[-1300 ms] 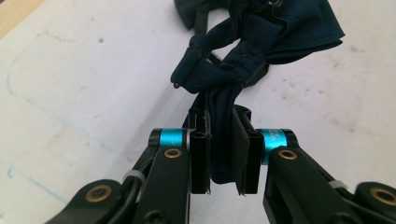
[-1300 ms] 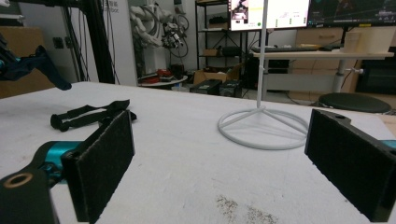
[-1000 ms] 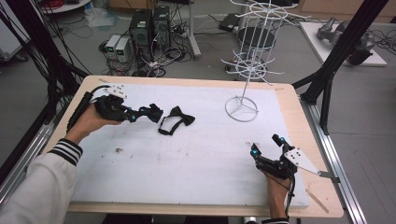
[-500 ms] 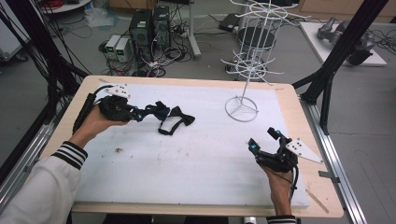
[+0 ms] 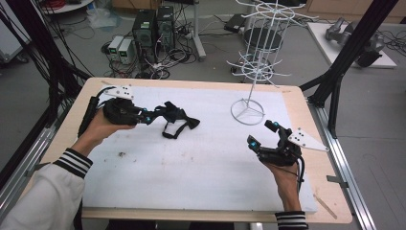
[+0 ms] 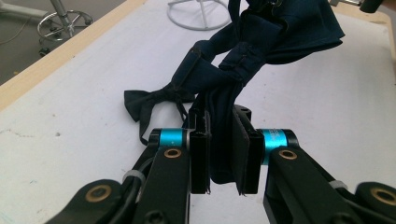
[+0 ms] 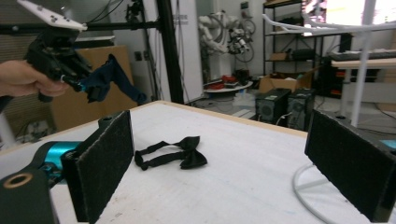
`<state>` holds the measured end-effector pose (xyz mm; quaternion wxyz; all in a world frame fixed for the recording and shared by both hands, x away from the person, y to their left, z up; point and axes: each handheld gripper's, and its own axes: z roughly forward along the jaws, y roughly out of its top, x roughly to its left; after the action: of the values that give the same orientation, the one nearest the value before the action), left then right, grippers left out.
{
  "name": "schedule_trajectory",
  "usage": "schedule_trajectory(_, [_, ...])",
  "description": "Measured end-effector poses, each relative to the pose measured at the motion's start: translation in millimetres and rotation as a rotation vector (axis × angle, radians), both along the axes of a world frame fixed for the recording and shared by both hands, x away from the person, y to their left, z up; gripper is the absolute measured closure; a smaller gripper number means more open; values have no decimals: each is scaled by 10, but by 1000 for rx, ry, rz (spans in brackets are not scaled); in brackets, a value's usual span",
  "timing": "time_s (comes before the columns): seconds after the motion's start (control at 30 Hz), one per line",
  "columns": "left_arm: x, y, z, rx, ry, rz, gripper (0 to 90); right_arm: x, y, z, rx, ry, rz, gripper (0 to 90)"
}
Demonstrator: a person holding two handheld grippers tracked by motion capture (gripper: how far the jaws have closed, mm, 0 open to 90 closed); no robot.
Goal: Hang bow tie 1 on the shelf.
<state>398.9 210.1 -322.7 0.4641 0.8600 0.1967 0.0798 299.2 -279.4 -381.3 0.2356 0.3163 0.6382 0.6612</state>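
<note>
Dark blue bow tie (image 6: 261, 42) sits clamped in the left gripper (image 6: 223, 154): jaws nearly together w/ folded cloth pinched between the pads, rest of the fabric bunching up & away from the tips. In the high view the same blue tie (image 5: 167, 111) is at the left gripper's (image 5: 146, 117) tip, over the far-left part of the table. From the right gripper view the blue cloth (image 7: 109, 77) hangs off the left gripper (image 7: 77, 84), clearly lifted off the table.

2nd bow tie, black (image 7: 180, 154), lies flat on the white table cover (image 7: 243, 177) w/ its strap looped out to one side. In the high view it (image 5: 179, 127) is just below/beside the blue one; in the left gripper view its bow (image 6: 149, 100) rests on the cover under the held cloth. Can't tell if the two touch.

Right gripper (image 5: 265, 134) is held off the near-right part of the table, well apart from both ties. Jaws wide apart, nothing between the pads (image 7: 105, 163); black tie is visible through the gap, farther off.

White wire rack (image 5: 253, 62) stands at the far side, its ring base (image 5: 247, 111) on the cover, near the right gripper. Table (image 5: 311, 103) is light wood around the cover.
</note>
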Motion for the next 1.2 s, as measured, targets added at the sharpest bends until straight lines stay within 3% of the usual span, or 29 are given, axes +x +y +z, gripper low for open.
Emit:
schedule_trajectory(0.43, [-28, -92, -2, -11, -3, -33, 784, 158, 130, 161, -79, -18, 130, 76])
schedule_trajectory(0.77, [-51, -221, 12, -26, 3, -58, 784, 304, 254, 182, -104, 14, 228, 76])
schedule_trajectory(1.1, [-66, -416, 44, -95, 7, -104, 784, 428, 420, 389, -108, 3, 323, 77])
schedule_trajectory(1.2, [-68, -469, 49, -147, 22, -118, 784, 441, 480, 431, -128, -8, 350, 77])
